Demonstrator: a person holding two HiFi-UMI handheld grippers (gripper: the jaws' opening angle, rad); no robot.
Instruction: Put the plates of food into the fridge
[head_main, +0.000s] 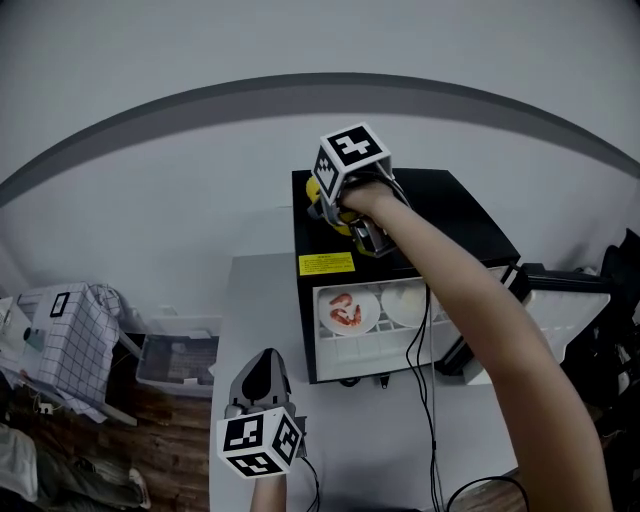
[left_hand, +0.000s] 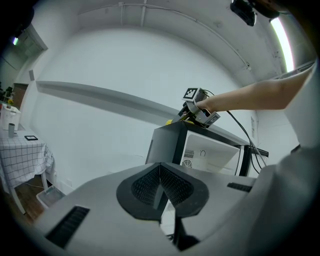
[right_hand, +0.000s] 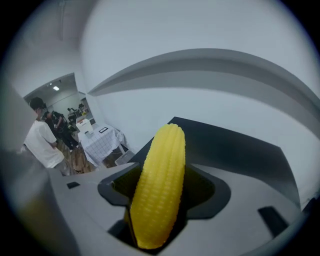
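Two plates (head_main: 348, 311) stand side by side inside your open fridge (head_main: 460, 222): the left one holds red food, the right one something pale. Your right gripper (head_main: 325, 208), above the fridge's black top, grasps a yellow corn cob (right_hand: 159, 185); your left gripper (left_hand: 160, 185), low over the table (head_main: 400, 445), is clenched on nothing
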